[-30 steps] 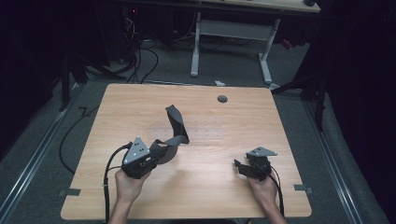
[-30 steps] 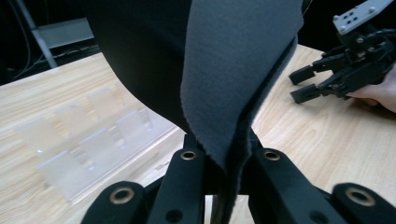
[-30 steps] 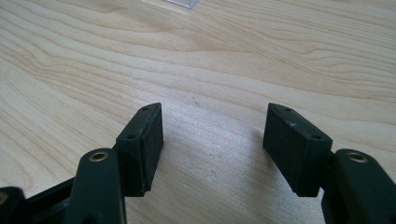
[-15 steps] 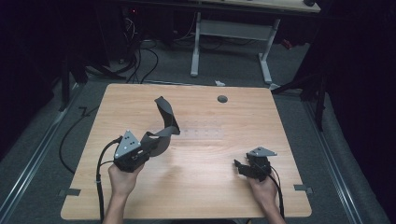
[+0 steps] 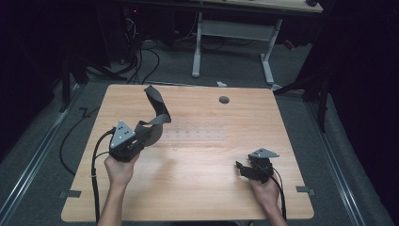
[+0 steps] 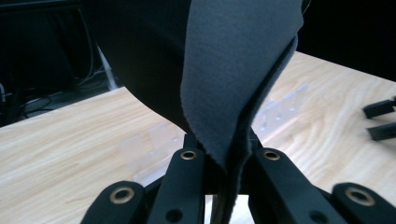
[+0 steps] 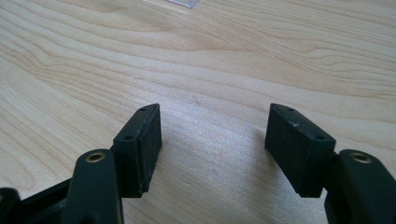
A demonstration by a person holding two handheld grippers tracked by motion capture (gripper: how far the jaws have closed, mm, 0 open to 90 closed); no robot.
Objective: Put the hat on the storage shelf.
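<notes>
I see my left gripper (image 5: 141, 137) clamped tight on a dark grey felt-like cloth (image 5: 157, 106), matte and soft-edged, folded between the jaws and curling up above the left side of the pale wood-grain table (image 5: 202, 188). Its upper end is cut off in the left gripper view. My right gripper (image 7: 212, 140) rests low over bare wood, ribbed pads wide apart, holding nothing.

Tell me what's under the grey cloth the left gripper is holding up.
Bare wooden table lies under the grey cloth, with a faint clear plastic piece on it. The cloth hides the tabletop right behind it. The left gripper pinches its lower end.
</notes>
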